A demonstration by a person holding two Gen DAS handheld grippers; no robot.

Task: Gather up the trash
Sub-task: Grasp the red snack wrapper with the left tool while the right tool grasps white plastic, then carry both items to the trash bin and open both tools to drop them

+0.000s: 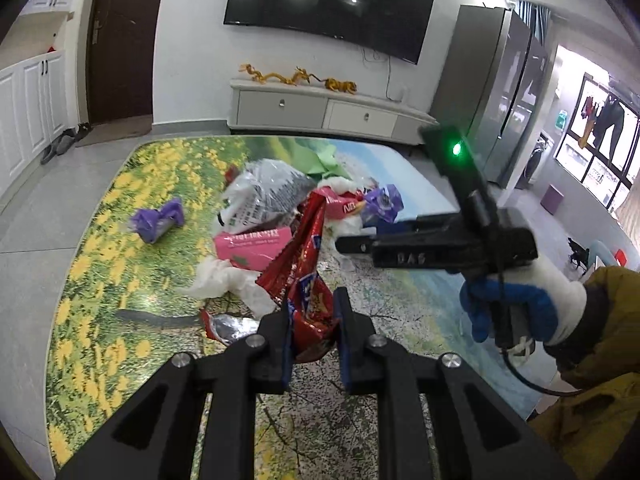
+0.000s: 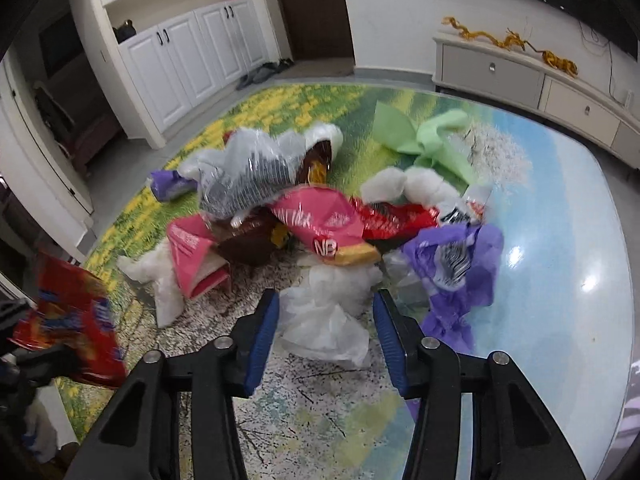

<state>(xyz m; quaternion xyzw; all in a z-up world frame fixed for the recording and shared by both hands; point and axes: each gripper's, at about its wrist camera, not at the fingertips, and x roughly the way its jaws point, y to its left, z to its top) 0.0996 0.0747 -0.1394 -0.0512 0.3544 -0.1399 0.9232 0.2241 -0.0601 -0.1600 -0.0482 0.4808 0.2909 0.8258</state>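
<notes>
Red wrapper point(image 1: 310, 312) between left tongs point(image 1: 314, 334).

left hand-held gripper point(image 1: 313, 332): black linkage arms, silver round screws, blue pads
right hand-held gripper point(image 2: 326, 334): black body, green light, "DAS" moulded on the side, black cable trailed below
glove point(image 1: 520, 304): white knit, blue-coated fingers
sleeve point(image 1: 608, 320): mustard-brown jacket, dark cuff
</notes>
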